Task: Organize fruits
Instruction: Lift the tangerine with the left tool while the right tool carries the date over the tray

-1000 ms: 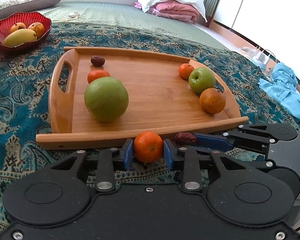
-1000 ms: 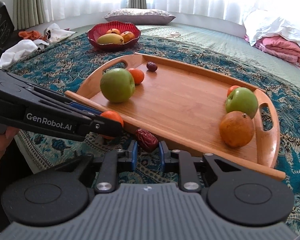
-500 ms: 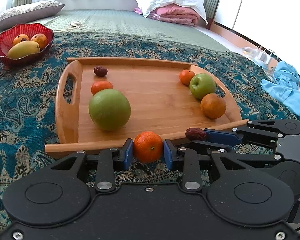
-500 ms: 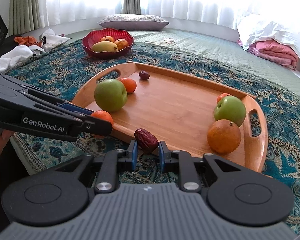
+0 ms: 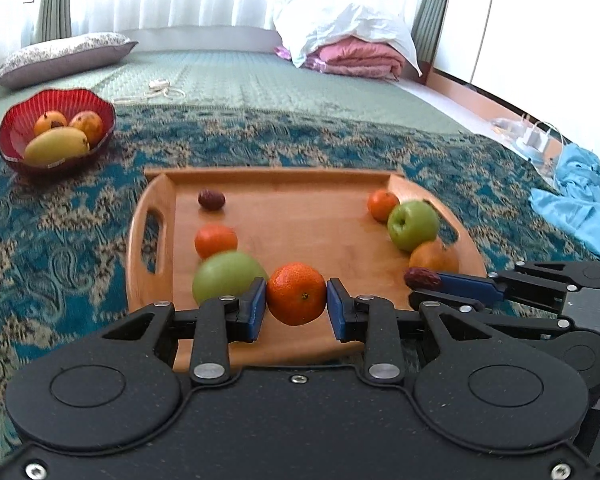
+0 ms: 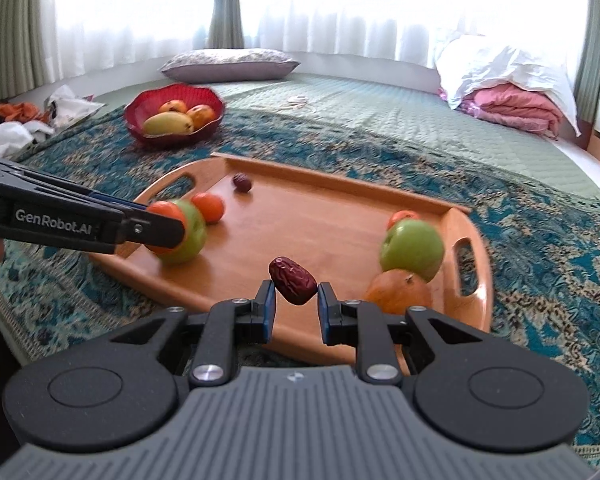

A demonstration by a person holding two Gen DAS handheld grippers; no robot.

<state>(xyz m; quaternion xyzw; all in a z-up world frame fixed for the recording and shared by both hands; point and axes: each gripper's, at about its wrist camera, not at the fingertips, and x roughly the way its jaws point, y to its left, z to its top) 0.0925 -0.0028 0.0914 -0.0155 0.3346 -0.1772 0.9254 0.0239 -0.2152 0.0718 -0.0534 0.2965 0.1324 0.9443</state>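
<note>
My left gripper (image 5: 296, 308) is shut on a tangerine (image 5: 296, 299) and holds it above the near part of the wooden tray (image 5: 300, 216). My right gripper (image 6: 294, 308) is shut on a dark red date (image 6: 293, 280), also over the tray's near edge (image 6: 340, 208). On the tray lie a big green fruit (image 5: 224, 274), a tangerine (image 5: 215, 240) and a date (image 5: 211, 199) at the left, and a tangerine (image 5: 382, 205), a green apple (image 5: 412, 226) and an orange (image 5: 434, 257) at the right.
A red bowl (image 5: 12, 136) with a mango and two orange fruits stands on the patterned blanket at the far left. A pillow (image 5: 60, 58) and bedding (image 5: 352, 52) lie at the back. Blue cloth (image 5: 580, 200) lies at the right.
Both grippers have risen and moved forward from the blanket before the tray to above the tray's near part, each still holding its fruit.
</note>
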